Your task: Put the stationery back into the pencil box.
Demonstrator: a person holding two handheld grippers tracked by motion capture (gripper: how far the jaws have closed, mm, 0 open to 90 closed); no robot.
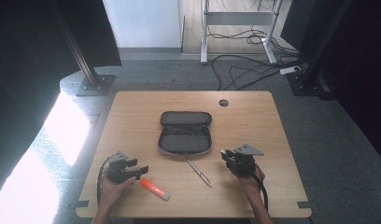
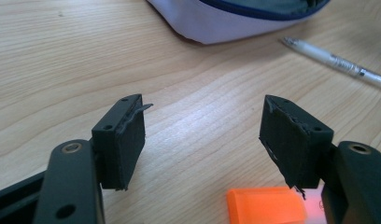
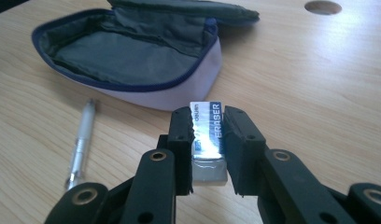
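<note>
An open grey pencil case (image 1: 185,133) with a blue zip lies in the middle of the table. My right gripper (image 1: 227,155) is to its right, shut on a white eraser (image 3: 208,123) in a blue sleeve, low over the wood. In the right gripper view the pencil case (image 3: 132,56) lies ahead to the left. My left gripper (image 1: 141,171) is near the front left, open (image 2: 202,112), with bare wood between its pads. An orange-capped white marker (image 1: 155,189) lies just right of it, and its orange cap (image 2: 265,210) sits by the right jaw.
A silver pen (image 1: 199,172) lies slanted between the two grippers, in front of the case; the pen (image 2: 338,63) also appears ahead of the left gripper. A round cable hole (image 1: 223,102) is at the table's back. Cables and desk legs are on the floor beyond.
</note>
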